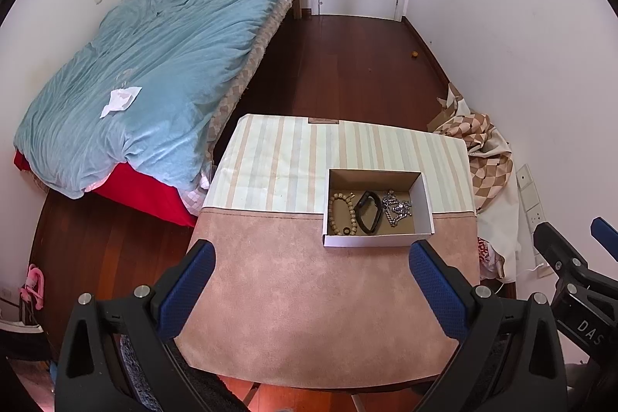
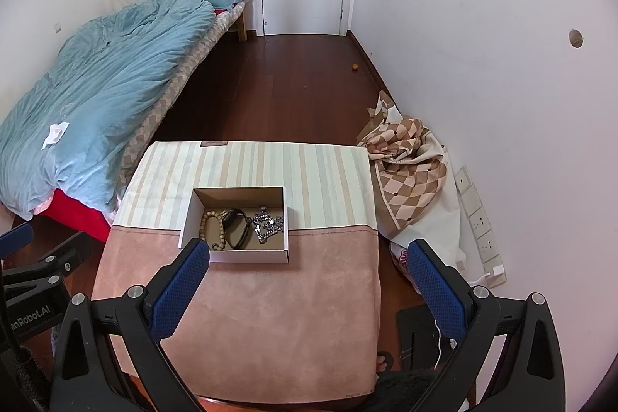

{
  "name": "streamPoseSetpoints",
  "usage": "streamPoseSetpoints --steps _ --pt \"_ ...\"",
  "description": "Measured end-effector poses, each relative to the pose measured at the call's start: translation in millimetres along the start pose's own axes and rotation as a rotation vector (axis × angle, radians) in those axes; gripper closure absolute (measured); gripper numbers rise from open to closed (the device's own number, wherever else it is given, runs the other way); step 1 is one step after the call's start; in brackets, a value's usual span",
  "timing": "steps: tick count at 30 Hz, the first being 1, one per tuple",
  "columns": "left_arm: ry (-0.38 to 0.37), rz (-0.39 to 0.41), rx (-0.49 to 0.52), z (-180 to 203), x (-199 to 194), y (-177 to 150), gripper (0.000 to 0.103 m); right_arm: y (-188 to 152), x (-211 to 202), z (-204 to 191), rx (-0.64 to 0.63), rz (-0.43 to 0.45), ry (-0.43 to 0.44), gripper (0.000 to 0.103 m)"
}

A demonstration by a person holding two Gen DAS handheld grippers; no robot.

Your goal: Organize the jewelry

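Jewelry sits gathered in a small open cardboard box (image 1: 425, 209) on the table (image 1: 309, 296), where the striped far half of the cloth meets the pink near half. Inside, side by side, lie a wooden bead bracelet (image 1: 342, 213) on the left, a black band (image 1: 369, 211) in the middle, and a tangled silver chain (image 1: 398, 211) on the right; a small dark ring (image 1: 346, 231) rests by the beads near the front wall. The left gripper (image 1: 311, 290) hangs above the near pink part of the cloth, fingers spread wide and holding nothing. The right gripper (image 2: 309, 290) hovers likewise, its blue pads well apart, the left one overlapping the box's near-left corner in its own view. A bed with a blue duvet (image 1: 154, 64) stands to the left, and patterned fabric (image 2: 409, 165) is heaped on the floor to the right of the table.
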State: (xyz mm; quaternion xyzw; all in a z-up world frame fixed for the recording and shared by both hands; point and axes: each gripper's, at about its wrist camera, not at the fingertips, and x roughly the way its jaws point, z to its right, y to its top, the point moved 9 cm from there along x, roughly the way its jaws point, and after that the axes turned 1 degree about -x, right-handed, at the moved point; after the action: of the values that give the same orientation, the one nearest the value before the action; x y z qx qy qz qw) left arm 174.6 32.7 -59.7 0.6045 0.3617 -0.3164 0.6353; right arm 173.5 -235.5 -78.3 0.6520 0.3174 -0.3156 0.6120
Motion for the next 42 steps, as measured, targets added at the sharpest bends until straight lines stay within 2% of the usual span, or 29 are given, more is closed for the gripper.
streamPoseSetpoints --steps 42 --pt "0.012 -0.002 0.01 -7.9 1.2 -6.8 0.001 -8.1 6.7 -3.3 -0.005 -0.015 0.015 0.0"
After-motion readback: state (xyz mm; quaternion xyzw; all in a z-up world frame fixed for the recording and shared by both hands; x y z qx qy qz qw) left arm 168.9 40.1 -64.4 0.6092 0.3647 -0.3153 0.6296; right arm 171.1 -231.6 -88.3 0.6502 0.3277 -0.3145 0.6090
